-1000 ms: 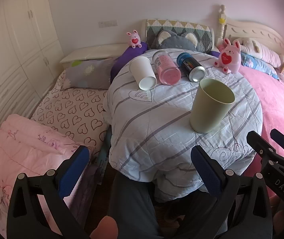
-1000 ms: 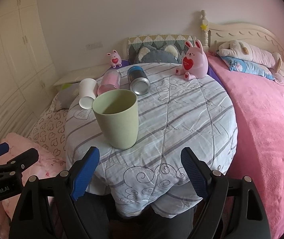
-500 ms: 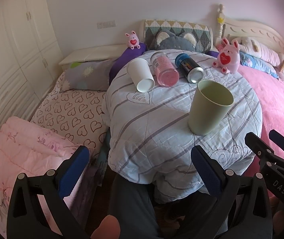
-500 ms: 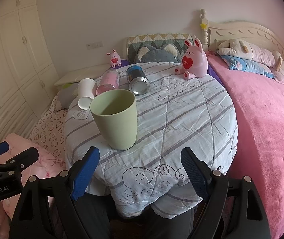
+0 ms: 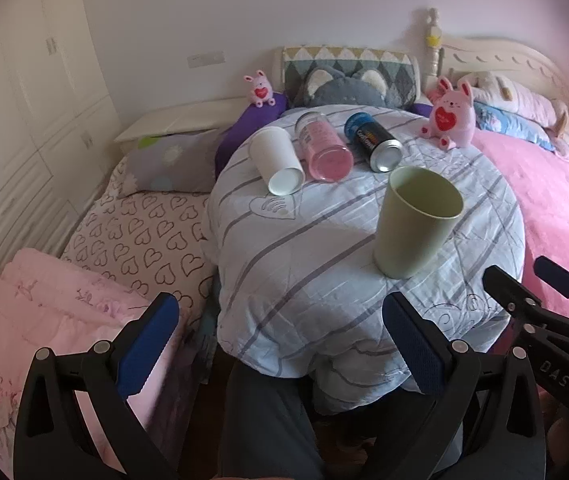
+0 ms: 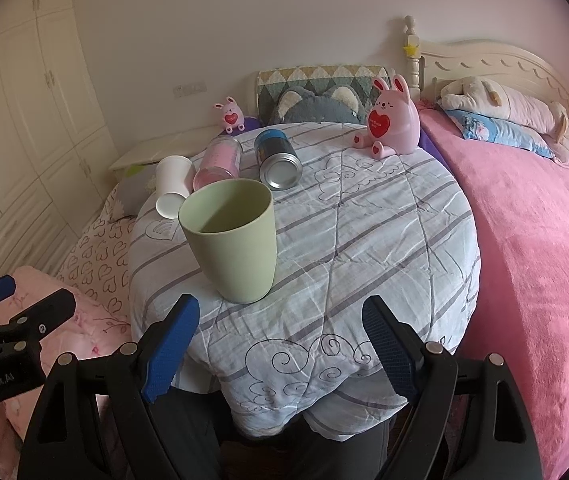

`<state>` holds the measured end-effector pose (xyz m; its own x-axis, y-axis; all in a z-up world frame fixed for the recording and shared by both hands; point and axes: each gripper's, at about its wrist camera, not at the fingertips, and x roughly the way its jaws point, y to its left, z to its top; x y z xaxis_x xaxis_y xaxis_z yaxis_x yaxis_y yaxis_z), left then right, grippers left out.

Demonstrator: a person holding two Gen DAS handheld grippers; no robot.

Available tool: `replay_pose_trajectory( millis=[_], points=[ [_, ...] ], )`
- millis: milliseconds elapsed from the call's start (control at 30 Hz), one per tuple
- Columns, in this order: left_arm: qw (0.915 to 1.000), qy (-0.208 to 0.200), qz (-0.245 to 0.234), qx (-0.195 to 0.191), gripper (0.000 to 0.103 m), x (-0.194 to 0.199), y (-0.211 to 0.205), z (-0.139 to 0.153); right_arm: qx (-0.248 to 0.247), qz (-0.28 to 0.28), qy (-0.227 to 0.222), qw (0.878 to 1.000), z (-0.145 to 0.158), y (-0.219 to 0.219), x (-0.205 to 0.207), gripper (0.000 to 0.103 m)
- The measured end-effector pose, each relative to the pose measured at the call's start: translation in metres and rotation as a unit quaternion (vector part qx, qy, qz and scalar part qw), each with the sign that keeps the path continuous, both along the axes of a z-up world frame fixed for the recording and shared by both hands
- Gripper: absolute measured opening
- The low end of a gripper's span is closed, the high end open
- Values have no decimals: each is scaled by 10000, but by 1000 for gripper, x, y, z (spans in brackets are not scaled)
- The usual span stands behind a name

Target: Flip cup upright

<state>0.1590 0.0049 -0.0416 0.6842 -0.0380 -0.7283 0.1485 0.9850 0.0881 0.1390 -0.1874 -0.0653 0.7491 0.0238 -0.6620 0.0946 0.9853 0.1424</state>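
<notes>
The green cup (image 6: 232, 244) stands upright, mouth up, on the quilt-covered round table (image 6: 384, 232), just ahead of your right gripper (image 6: 280, 344) and a little toward its left finger. From your left gripper (image 5: 280, 344) the same cup (image 5: 416, 220) sits ahead and past its right finger. Both of your grippers have their fingers spread wide with nothing between the blue pads (image 6: 170, 346), and neither touches the cup; both hang off the near edge of the table.

Farther ahead of your fingers, three containers lie on their sides in a row: a white paper cup (image 5: 276, 158), a pink bottle (image 5: 324, 146) and a dark can (image 5: 374, 146) with its metal end facing you. A pink bunny toy (image 6: 392, 124) sits at the far edge of the table, beyond your right finger, next to the pink blanket (image 6: 536, 240) on the bed.
</notes>
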Motion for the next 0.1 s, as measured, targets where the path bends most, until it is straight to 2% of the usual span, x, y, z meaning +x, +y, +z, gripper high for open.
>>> replay_pose_trajectory(
  millis=[100],
  points=[
    [10000, 65, -55, -26, 103, 2, -2, -2, -21, 15, 7, 10000, 1, 2, 2, 85]
  ],
)
